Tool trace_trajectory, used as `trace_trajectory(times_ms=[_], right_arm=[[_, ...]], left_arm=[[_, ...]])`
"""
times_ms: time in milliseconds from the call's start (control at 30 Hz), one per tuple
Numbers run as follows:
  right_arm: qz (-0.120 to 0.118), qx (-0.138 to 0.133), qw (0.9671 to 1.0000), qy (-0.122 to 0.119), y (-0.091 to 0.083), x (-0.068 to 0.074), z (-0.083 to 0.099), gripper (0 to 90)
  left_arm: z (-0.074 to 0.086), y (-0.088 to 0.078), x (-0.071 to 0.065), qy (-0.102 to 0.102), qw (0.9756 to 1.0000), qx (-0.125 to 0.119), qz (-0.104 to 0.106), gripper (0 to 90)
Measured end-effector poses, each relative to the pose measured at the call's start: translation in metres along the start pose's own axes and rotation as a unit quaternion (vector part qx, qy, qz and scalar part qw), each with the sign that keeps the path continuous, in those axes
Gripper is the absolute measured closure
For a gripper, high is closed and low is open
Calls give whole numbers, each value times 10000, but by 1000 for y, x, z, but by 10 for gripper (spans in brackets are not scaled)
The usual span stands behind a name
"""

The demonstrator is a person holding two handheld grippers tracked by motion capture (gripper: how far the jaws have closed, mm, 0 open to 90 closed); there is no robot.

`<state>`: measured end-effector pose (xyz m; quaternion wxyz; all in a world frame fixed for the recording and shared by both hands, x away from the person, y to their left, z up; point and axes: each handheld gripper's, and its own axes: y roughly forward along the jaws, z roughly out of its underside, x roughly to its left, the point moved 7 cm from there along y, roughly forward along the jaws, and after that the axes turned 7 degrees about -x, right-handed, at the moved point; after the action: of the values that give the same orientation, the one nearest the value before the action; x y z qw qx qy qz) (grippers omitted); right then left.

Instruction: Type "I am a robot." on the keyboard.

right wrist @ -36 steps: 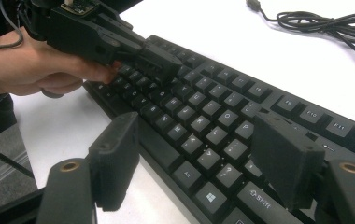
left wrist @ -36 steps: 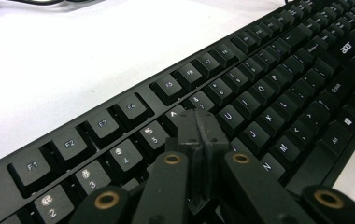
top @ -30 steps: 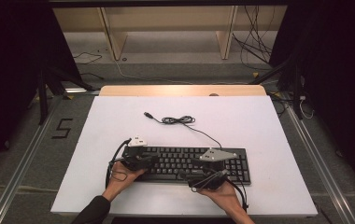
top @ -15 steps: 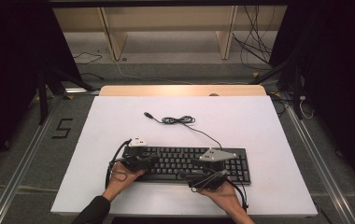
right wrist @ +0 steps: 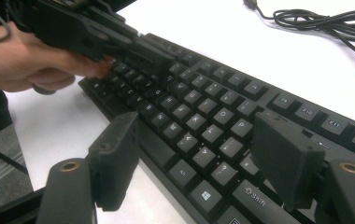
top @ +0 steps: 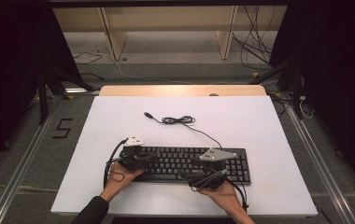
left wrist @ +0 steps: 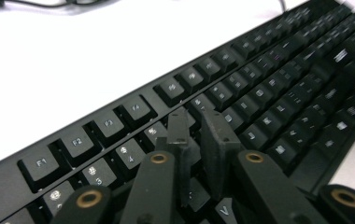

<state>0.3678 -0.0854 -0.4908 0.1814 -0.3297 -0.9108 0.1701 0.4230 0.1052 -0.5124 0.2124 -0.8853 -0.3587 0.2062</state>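
Directly beneath both jaws, keyboard (top: 185, 162).

high: above, looking down | 2 tongs cams: close, sharing keyboard (top: 185, 163)

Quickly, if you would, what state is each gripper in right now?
Left gripper: jaws nearly closed and just opening slightly, holding nothing, tips at the keyboard keys.
Right gripper: jaws wide open, holding nothing.

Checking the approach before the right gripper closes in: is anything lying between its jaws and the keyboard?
Nothing visible is in the way. The right gripper hangs with open jaws over the near edge of the keyboard, keys bare beneath it. The left gripper sits at the far end.
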Motion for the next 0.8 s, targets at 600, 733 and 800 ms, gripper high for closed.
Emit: trace_trajectory(times_ms=[600,733,800], right_arm=[[55,-17,10000,24,2,-5,0,342],[45,-12,10000,37,2,-5,1,347],[31,-14,10000,49,3,-5,1,350]], left_arm=[[-3,-25,-8,-191,9976,-500,429,447],[-3,-31,-8,-234,9966,-644,463,387],[-2,-35,-8,-253,9961,-700,475,366]])
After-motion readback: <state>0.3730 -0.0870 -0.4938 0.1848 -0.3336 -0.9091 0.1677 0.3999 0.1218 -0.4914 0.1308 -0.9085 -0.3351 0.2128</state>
